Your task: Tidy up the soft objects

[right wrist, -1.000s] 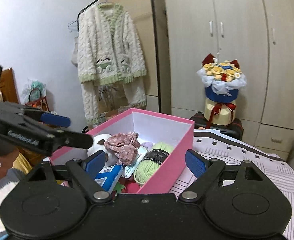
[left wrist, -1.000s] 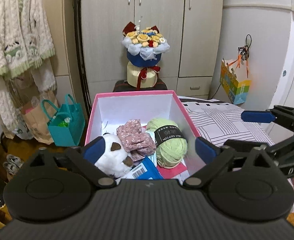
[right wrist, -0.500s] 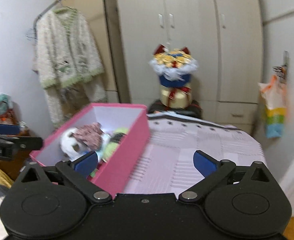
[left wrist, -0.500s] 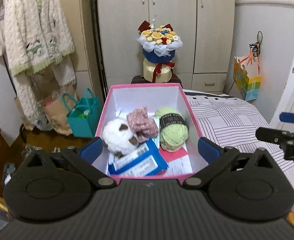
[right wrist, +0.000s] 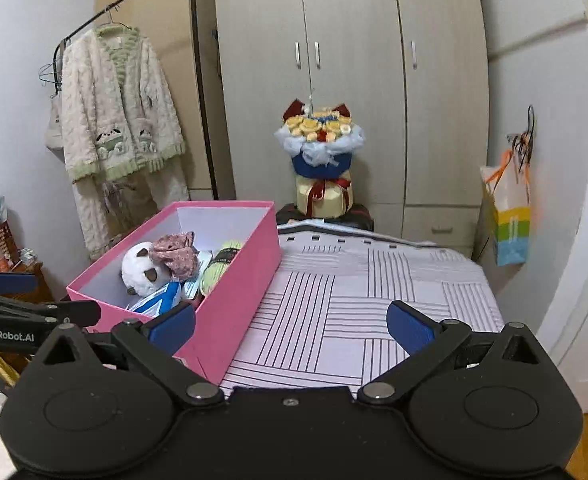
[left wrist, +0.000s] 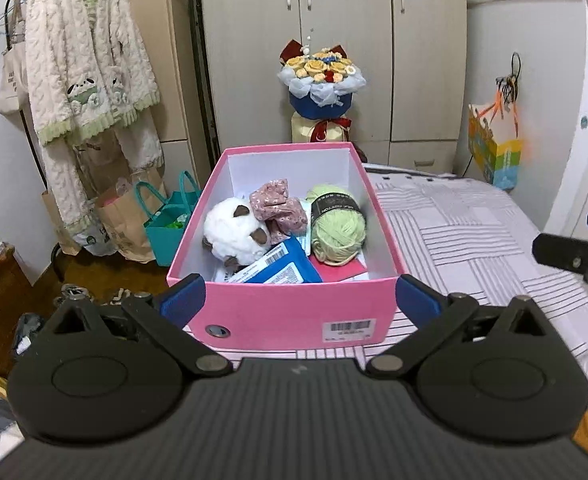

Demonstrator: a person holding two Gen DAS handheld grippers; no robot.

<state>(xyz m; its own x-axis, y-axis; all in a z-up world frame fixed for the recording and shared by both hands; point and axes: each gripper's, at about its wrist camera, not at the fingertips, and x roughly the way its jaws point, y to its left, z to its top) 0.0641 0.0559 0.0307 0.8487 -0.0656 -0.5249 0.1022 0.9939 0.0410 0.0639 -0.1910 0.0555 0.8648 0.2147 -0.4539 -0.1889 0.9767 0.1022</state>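
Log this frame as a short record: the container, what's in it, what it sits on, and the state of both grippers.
container: pink box, open, no lid seen
contents: white plush toy, floral cloth, green yarn ball, blue packet
surface: striped bedsheet
left gripper: open, empty, facing the box's near wall
right gripper: open, empty, over the sheet beside the box

The left hand-held gripper point(left wrist: 298, 300), black with blue pads, tilts gently downward, jaws spread wide and empty. The right hand-held gripper point(right wrist: 290, 328) tilts likewise beside it; its jaws have just been opening, with nothing between them.
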